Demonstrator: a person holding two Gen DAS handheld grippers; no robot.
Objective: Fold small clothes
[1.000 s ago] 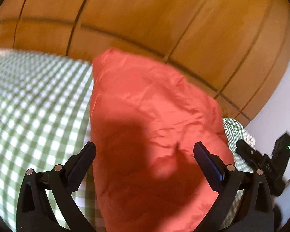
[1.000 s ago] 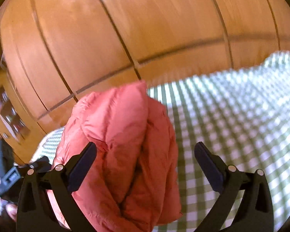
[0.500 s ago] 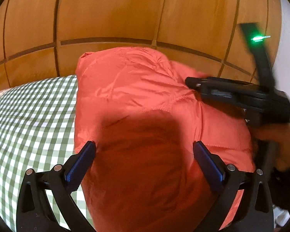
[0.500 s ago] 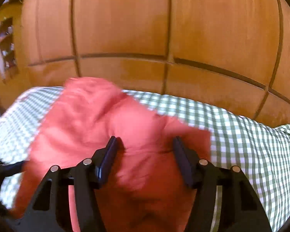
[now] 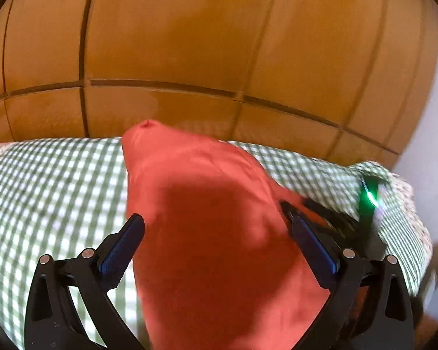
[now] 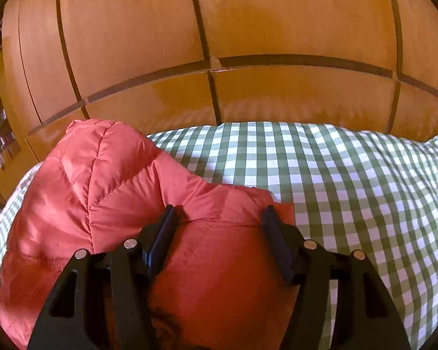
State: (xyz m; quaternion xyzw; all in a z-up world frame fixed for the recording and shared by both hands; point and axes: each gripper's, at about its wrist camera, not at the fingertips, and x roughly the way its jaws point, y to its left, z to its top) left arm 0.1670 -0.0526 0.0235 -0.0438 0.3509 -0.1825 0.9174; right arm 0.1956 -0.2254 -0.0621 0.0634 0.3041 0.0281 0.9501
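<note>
— Right gripper point(image 6: 219, 233) first: how does it stand?

— Clenched on the red puffer jacket point(image 6: 102, 192). Its jaws have just been closing, from wide to about half, and the padded cloth bulges up between them, with both pads pressed into the quilting.

— And the left gripper point(image 5: 216, 239)?

— Spread wide, holding nothing. Smooth red cloth runs between its fingers point(image 5: 122, 248) without either pad pressing on it, as far as I can see; that view is blurred.

— Where does the jacket lie?

— On the green checked bedspread point(image 6: 350, 189), near the bed's far edge, beside the wooden wardrobe doors point(image 6: 277, 29). From my right wrist it heaps toward the bed's left corner; the checked cover to the right is bare. My right tool shows in the left view too, by the bed's right corner, with a green light point(image 5: 369, 195).

— What could go wrong from here?

— I judge the grip holds a thick bunch of several layers. If I pull the fold over with only this hand, the slippery shell could slide out of the pads, or the whole jacket could drag toward the bed's edge instead of folding. With my left jaws not pinning the other side, the fold would likely come out crooked.
</note>
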